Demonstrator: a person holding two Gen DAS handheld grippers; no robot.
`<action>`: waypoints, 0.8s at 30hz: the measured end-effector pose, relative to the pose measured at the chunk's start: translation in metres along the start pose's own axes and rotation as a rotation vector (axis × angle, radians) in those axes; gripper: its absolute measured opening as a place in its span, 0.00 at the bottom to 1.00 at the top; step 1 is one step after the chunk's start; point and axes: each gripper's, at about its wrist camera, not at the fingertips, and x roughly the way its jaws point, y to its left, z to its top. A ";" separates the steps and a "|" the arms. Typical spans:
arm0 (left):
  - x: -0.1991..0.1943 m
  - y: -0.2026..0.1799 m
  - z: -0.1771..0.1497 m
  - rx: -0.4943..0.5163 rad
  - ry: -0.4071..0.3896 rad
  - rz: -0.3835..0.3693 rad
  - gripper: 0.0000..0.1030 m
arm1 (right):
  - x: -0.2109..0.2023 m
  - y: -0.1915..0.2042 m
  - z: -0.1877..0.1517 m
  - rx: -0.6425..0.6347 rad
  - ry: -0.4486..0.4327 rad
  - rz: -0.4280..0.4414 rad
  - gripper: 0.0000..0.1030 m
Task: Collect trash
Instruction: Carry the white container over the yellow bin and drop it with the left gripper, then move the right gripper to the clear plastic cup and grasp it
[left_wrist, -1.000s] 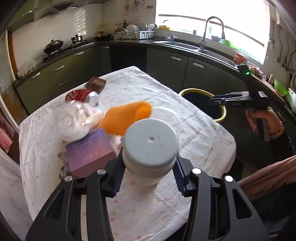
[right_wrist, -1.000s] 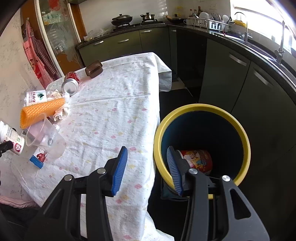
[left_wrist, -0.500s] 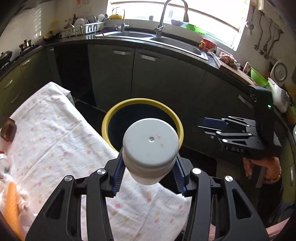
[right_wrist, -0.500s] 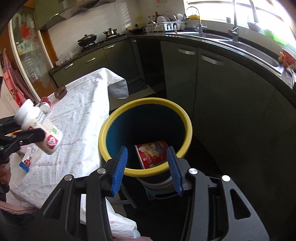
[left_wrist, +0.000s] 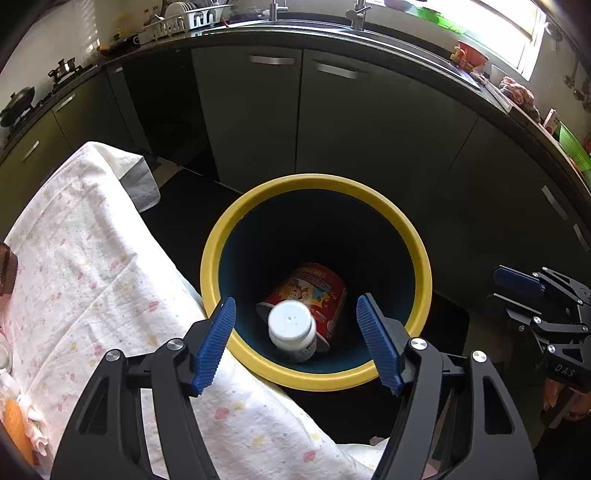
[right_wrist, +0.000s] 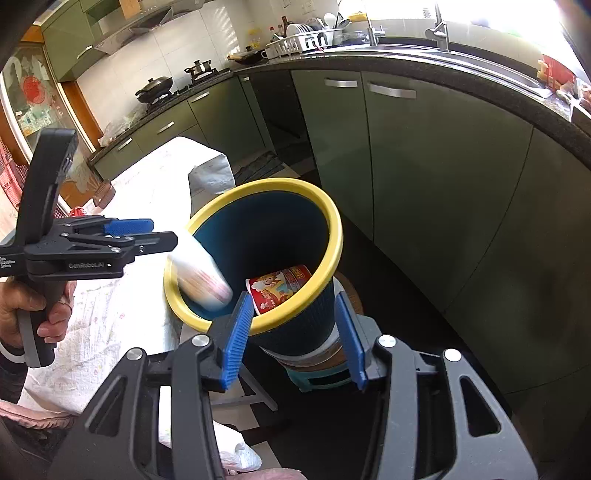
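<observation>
Fingers of the left gripper (left_wrist: 295, 343) have just been opening and stand wide, nothing between the pads. White bottle (left_wrist: 293, 329) is loose at mid-frame, inside the yellow-rimmed bin (left_wrist: 424, 266), over a red tub (left_wrist: 314, 286) at the bottom. Right gripper (right_wrist: 291, 336), lower centre of its view, jaws parted & empty, framing the bin's outer wall. Table w/ floral cloth (left_wrist: 92, 280) at left.

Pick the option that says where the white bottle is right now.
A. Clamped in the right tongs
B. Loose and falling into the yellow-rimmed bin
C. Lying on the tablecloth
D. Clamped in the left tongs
B: the white bottle is clear of the left tongs, whose jaws have just been opening, inside the yellow-rimmed bin above a red can.
</observation>
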 end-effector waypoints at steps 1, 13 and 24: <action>-0.005 0.004 -0.003 -0.001 -0.006 0.002 0.66 | 0.001 0.001 0.000 -0.001 0.003 0.001 0.43; -0.147 0.046 -0.074 -0.049 -0.231 0.024 0.80 | 0.010 0.038 0.007 -0.072 0.025 0.022 0.44; -0.256 0.129 -0.198 -0.192 -0.359 0.245 0.83 | 0.019 0.169 0.028 -0.328 0.039 0.164 0.44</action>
